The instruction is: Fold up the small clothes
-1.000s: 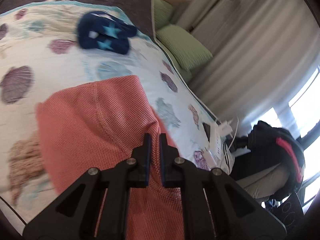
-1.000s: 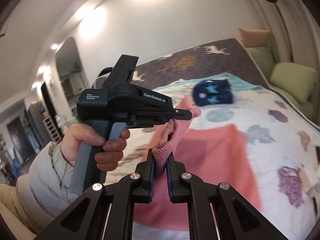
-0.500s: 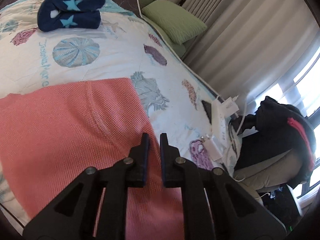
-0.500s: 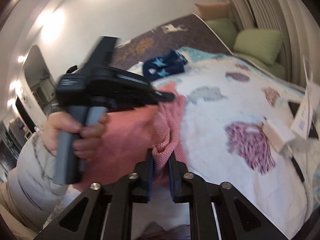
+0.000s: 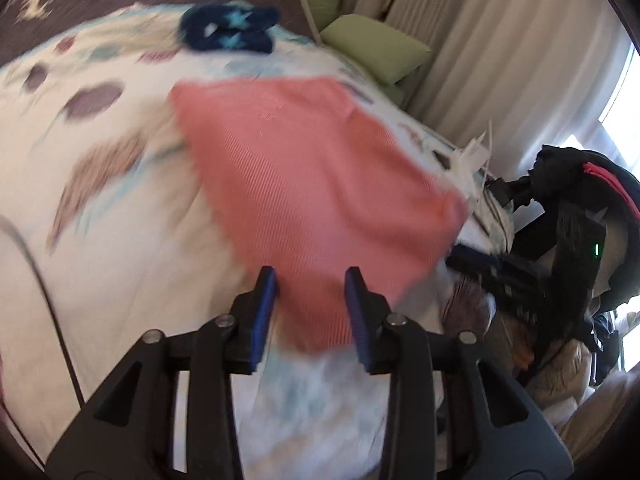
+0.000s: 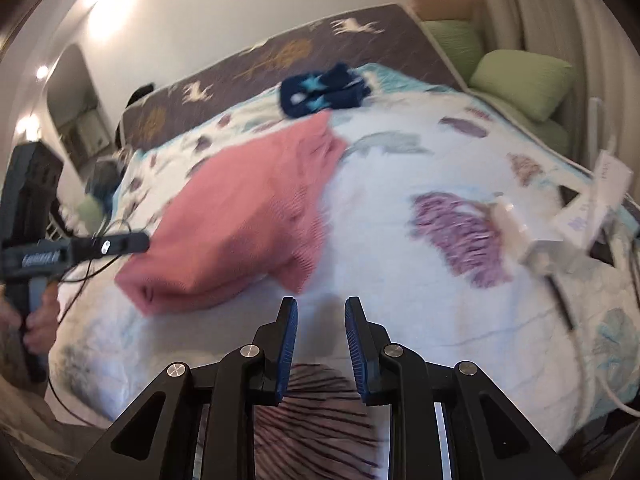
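Both claws have let go since a second ago: then each was pinched on an edge of the salmon-pink knitted garment [image 6: 248,216], and now that garment lies doubled over on the shell-printed white bed quilt [image 6: 400,280]. The right claw [image 6: 320,320] has its jaws opening with nothing between them, only bare quilt beyond. The left claw [image 5: 310,292] is also opening and empty, hovering just off the garment's near corner. Seen from the right wrist, the garment lies to the far left of the right claw, its long axis running from near left toward the far navy star-patterned socks [image 6: 322,90]. The left claw looks the nearer one, so I judge the next fold starts there.
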Available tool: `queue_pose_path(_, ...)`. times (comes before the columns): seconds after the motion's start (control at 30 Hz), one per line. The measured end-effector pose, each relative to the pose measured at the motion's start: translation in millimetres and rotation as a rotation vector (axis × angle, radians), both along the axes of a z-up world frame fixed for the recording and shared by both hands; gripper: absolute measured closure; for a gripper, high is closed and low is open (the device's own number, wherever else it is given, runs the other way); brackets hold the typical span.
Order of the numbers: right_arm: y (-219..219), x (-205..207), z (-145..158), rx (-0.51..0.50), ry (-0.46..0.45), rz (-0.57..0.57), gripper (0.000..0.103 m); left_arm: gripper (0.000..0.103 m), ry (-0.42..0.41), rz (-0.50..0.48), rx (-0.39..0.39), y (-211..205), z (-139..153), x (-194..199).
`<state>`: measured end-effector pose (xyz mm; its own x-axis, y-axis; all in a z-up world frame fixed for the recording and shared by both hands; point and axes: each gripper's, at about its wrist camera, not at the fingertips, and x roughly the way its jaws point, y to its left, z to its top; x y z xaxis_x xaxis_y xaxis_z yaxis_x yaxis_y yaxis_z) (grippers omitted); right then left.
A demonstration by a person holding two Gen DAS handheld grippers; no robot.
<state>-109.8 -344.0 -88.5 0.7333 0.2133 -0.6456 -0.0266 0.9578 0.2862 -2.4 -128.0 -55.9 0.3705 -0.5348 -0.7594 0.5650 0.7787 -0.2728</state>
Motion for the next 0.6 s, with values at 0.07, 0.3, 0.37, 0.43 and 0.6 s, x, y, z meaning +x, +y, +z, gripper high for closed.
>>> queue_pose_path(0.07, 10, 9, -1, -0.008, -0.015, 0.028, 0.078, 0.055, 0.025, 0.0, -0.006, 5, -10, -9)
queue_pose_path(0.3, 18, 35, 3, -0.136, -0.057, 0.006, 0.094, 0.055, -0.05, -0.012, 0.091, -19, -23, -22)
queue_pose_path(0.37, 14, 28, 16, -0.226, -0.106, -0.011, 0.095, 0.055, -0.054, -0.023, 0.094, -22, -23, -23)
queue_pose_path(0.43, 9, 24, 21, -0.367, -0.12, -0.065, 0.1, 0.055, -0.053, -0.015, 0.096, -22, -23, -20)
queue_pose_path(0.6, -33, 13, 19, -0.295, -0.042, -0.121, 0.099, 0.055, -0.029, 0.019, 0.063, -13, -24, -17)
